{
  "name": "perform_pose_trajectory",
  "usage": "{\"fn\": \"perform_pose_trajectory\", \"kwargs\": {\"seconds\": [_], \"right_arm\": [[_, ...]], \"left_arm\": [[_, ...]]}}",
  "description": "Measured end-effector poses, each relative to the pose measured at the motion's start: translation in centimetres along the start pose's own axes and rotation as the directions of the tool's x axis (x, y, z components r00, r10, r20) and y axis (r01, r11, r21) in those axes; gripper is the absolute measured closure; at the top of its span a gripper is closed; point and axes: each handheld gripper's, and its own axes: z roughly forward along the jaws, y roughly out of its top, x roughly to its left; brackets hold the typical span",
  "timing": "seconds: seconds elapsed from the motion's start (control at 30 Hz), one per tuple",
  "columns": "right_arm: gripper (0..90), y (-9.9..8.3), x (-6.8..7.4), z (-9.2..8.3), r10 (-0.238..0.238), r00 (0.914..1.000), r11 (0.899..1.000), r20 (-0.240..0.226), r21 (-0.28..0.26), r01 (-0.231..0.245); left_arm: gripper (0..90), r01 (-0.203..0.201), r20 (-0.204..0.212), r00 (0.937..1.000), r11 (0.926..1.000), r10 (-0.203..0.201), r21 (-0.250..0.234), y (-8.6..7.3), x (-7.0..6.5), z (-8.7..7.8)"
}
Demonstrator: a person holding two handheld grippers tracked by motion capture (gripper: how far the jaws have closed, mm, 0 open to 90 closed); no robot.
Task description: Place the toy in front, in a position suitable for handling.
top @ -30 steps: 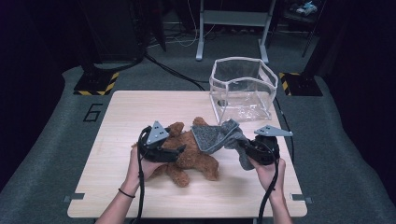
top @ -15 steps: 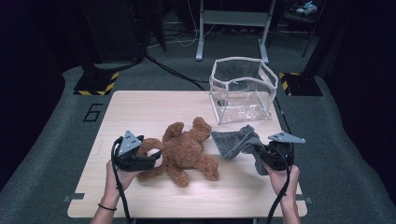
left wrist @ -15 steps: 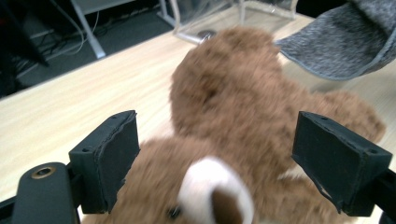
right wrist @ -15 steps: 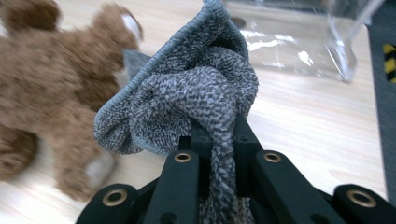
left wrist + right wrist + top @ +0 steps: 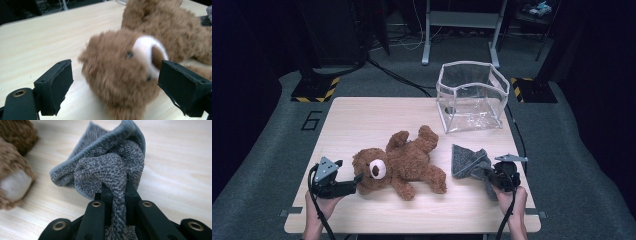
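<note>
A brown teddy bear [image 5: 399, 167] lies on its back in the middle of the wooden table [image 5: 362, 122], head toward the person's left. Just beside the bear's head, the left gripper [image 5: 353, 181] rests low on the table, its jaws having just been opening; they now stand wide apart on either side of the bear's face without pressing it. On the bear's other side, near its legs, the right gripper [image 5: 484, 172] is clamped tight on a bunched grey cloth [image 5: 467, 160], which sags onto the table. Beyond the bear, toward the far edge, stands a clear plastic bin [image 5: 472, 97].
</note>
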Motion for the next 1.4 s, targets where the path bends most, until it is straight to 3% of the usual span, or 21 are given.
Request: {"fn": "perform_pose_trajectory", "kwargs": {"seconds": [0.2, 0.4, 0.47, 1.0, 1.03, 1.07, 1.2, 1.27, 1.3, 1.4], "right_arm": [[81.0, -1.2, -0.2, 1.7, 0.025, 0.9997, 0.999, -0.009, 0.043, -0.024], [79.5, -1.6, -0.1, 2.3, 0.054, 0.9985, 0.997, -0.011, 0.057, -0.053], [78.9, -1.8, -0.3, 2.5, 0.044, 0.9989, 0.998, -0.016, 0.052, -0.043], [77.3, -2.0, -0.1, 2.5, 0.057, 0.9982, 0.996, -0.018, 0.064, -0.056], [77.3, -2.1, -0.2, 2.6, 0.039, 0.9990, 0.998, -0.021, 0.056, -0.038], [77.4, -2.2, -0.1, 2.6, 0.058, 0.9981, 0.996, -0.020, 0.063, -0.056], [76.0, -2.9, -0.1, 2.7, 0.045, 0.9986, 0.996, -0.027, 0.073, -0.043], [69.3, -3.5, 0.1, 2.7, 0.048, 0.9985, 0.996, -0.026, 0.080, -0.046], [61.3, -3.9, 0.2, 2.8, 0.051, 0.9984, 0.995, -0.023, 0.087, -0.049], [26.9, -4.8, 0.6, 2.5, 0.052, 0.9984, 0.997, -0.024, 0.059, -0.050]], "left_arm": [[12.1, 0.029, -0.006, 0.9996, 0.9991, -0.029, 0.030, -2.3, 0.4, -0.3], [12.0, 0.039, -0.001, 0.9992, 0.9974, -0.039, 0.061, -3.8, 0.2, 0.0], [12.0, 0.037, 0.010, 0.9992, 0.9962, -0.038, 0.079, -4.2, 0.1, 0.1], [11.6, 0.058, 0.030, 0.9977, 0.9930, -0.061, 0.103, -6.3, -1.0, 2.0], [11.5, 0.056, 0.032, 0.9977, 0.9919, -0.060, 0.114, -6.4, -1.0, 2.1], [11.6, 0.053, 0.024, 0.9981, 0.9922, -0.056, 0.113, -6.6, -1.1, 2.3], [12.1, 0.050, 0.012, 0.9986, 0.9901, -0.052, 0.132, -6.8, -1.3, 2.7], [14.6, 0.051, 0.002, 0.9987, 0.9905, -0.051, 0.128, -6.9, -1.3, 2.9], [14.8, 0.051, -0.006, 0.9987, 0.9906, -0.050, 0.127, -7.0, -1.4, 2.9], [18.2, 0.047, -0.012, 0.9989, 0.9904, -0.046, 0.130, -7.0, -1.6, 3.3]]}}
